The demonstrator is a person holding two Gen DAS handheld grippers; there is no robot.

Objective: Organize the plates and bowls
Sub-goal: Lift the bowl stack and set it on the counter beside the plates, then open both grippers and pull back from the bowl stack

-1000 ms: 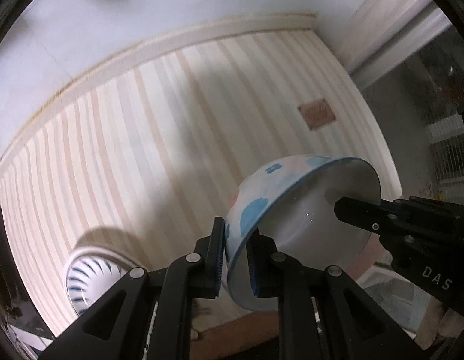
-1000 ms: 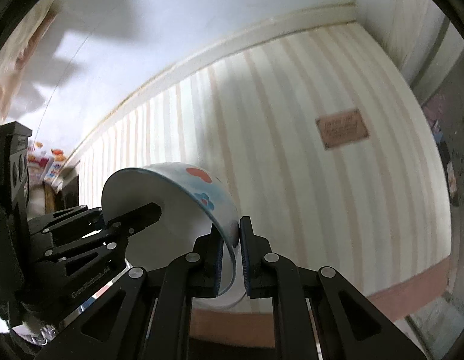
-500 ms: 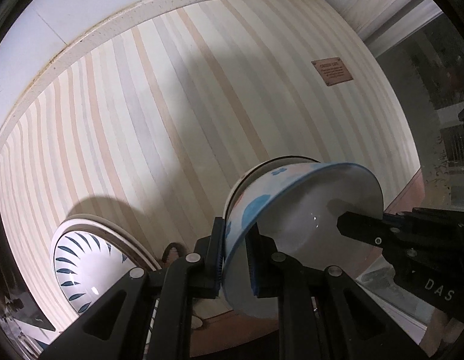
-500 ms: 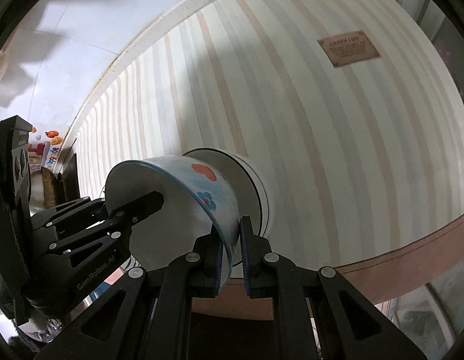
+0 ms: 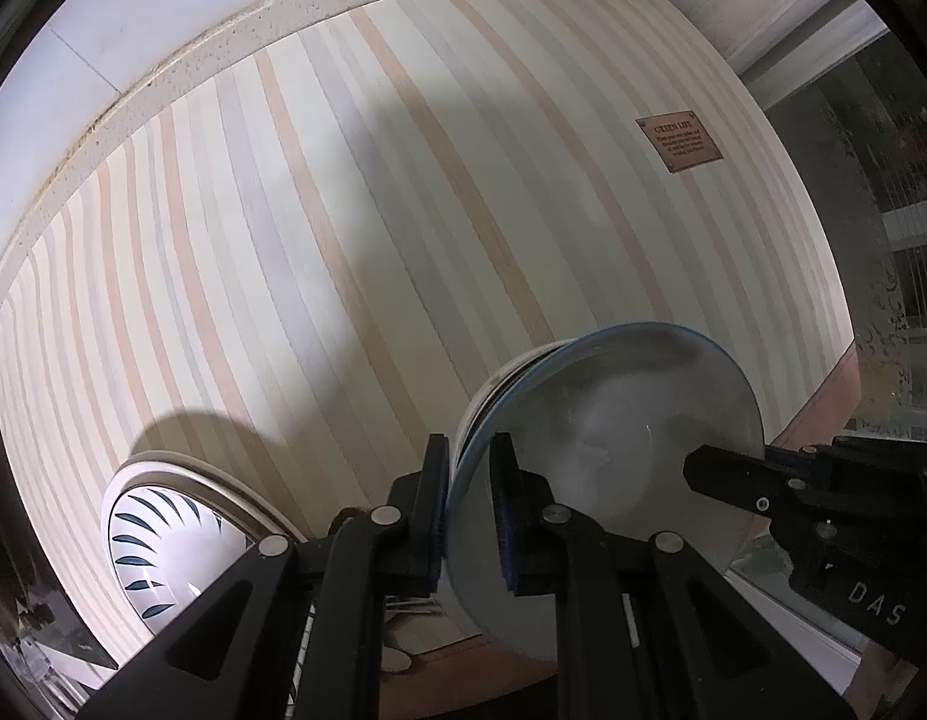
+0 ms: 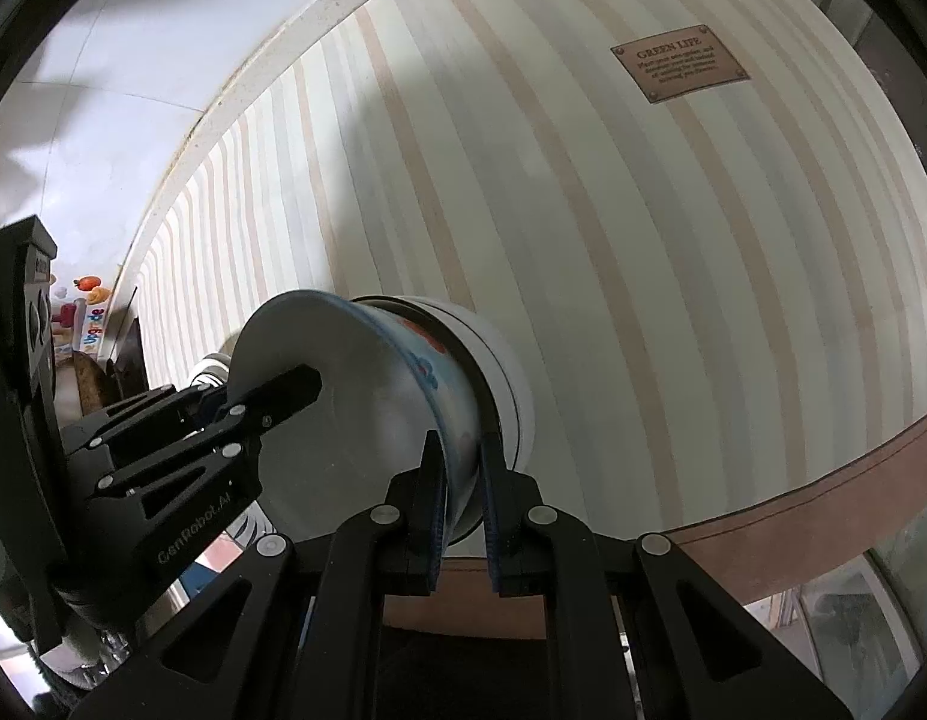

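Note:
Both grippers hold one white bowl [image 5: 607,420] [image 6: 367,384] with a blue rim and blue and red blotches on its outside. My left gripper [image 5: 469,450] is shut on the rim at one side. My right gripper [image 6: 463,450] is shut on the opposite rim. The bowl sits nested inside a plain white bowl [image 6: 499,360] [image 5: 499,378] that stands on the striped tablecloth [image 5: 343,240]. In the left wrist view the right gripper's finger [image 5: 739,474] reaches in from the right. In the right wrist view the left gripper's finger [image 6: 277,390] reaches in from the left.
A white bowl with dark blue leaf marks [image 5: 157,552] rests on a plate [image 5: 235,480] at the lower left. A brown label [image 5: 679,144] [image 6: 679,69] is sewn on the cloth at the upper right. The table's near edge [image 6: 823,522] and the back wall [image 5: 103,30] bound the cloth.
Both grippers have come down with the bowl. It hung tilted above the cloth, and now it sits inside the plain white bowl. The leaf-marked bowl has come further into view.

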